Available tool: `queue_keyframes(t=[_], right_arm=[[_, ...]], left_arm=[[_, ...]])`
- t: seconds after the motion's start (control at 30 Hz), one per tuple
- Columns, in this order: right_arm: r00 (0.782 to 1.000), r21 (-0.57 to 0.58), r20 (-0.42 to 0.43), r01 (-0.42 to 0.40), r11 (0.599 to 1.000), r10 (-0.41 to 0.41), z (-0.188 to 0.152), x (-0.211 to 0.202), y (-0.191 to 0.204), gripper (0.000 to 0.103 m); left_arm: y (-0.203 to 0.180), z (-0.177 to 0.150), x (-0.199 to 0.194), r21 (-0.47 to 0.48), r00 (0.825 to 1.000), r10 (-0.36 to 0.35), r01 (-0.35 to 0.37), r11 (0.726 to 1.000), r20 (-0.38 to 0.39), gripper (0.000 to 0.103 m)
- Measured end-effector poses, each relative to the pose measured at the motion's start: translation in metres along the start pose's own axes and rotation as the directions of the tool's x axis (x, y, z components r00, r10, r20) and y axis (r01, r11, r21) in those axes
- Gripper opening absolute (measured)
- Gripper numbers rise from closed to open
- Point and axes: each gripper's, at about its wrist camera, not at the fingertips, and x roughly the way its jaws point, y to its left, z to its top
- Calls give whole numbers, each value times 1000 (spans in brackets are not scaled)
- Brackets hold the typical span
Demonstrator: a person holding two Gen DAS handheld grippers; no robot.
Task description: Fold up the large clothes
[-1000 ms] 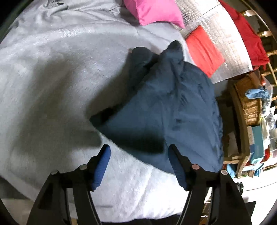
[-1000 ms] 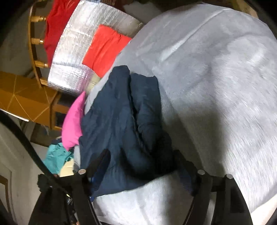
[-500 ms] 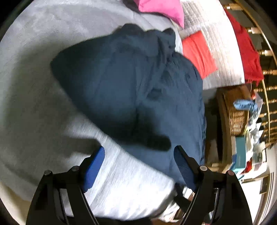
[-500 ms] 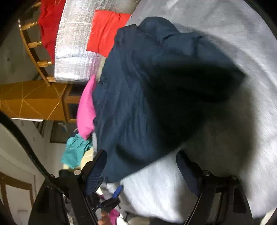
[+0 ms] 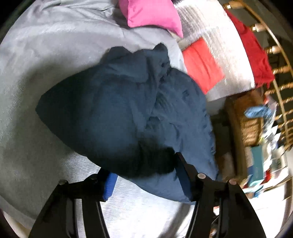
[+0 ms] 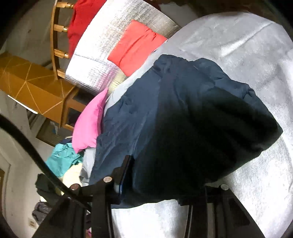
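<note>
**Navy garment bunched on the grey bed**

The dark blue garment [image 5: 128, 113] lies on the grey bed cover [image 5: 45, 64] in a thick, wrinkled heap, its near edge in shadow. The left gripper [image 5: 144, 175] has been closing and its jaws stand around this near edge; whether the pads press the cloth I cannot tell. The right gripper [image 6: 164, 184] has also been closing, with a fold of the garment bulging between its jaws. A pink cushion [image 5: 152, 14] and a red cushion [image 5: 201, 64] lie beyond
</note>
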Motion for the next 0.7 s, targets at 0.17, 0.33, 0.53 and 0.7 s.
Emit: queue_keyframes(t=[0.17,0.33,0.53,0.7], right_arm=[[995,147,-97,-17,989,32,-10,10,-41,48],[993,182,-99,-43,982,62,0,-21,-50,68],[999,291,-22,-34,956,42,14,-59,-91,83],[994,385,-29,-82,919,101,26,-39,-109,85]], left_arm=[[26,-9,11,-115,997,-40,33,993,-60,65],[27,-2,-15,-128,998,-30,23,992,-59,70],[56,20,-39,-250,999,-13,22,968,39,80],[62,31,-26,-277,999,-20,30,960,40,80]])
